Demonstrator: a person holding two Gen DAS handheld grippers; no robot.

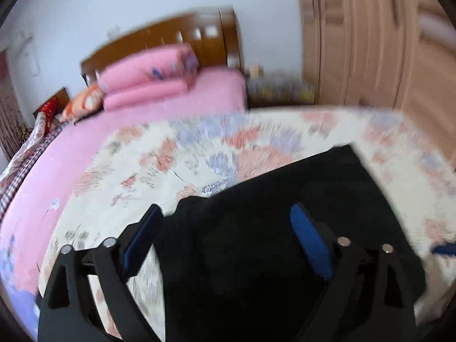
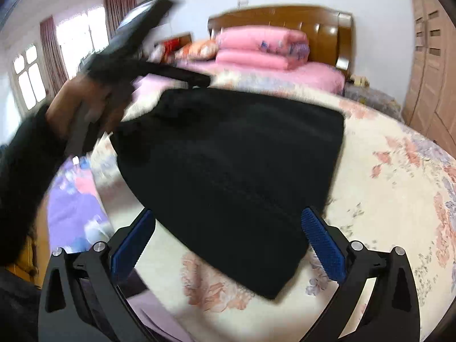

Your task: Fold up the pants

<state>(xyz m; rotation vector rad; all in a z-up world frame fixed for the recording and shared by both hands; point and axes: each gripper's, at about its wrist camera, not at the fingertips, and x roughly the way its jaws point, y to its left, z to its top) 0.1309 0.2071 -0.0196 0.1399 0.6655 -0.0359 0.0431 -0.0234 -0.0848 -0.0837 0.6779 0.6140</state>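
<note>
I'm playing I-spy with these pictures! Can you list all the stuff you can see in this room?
pants: one, black, folded flat on the floral cover
floral cover: one, cream with pink and lilac flowers, under the pants
bed sheet: one, pink, beyond the cover
folded quilts: a stack, pink, by the headboard
headboard: one, brown wood
wardrobe: one, light wood, right side
curtains: dark red, by the window
left hand-held gripper: one, black with blue pads, open
right hand-held gripper: one, same colours, open

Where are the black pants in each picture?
Left wrist view: the black pants fill the lower middle, lying on the flowery quilt.
Right wrist view: the black pants lie in the middle, on the same quilt.
Shared landmark: the folded pink bedding by the wooden headboard.
</note>
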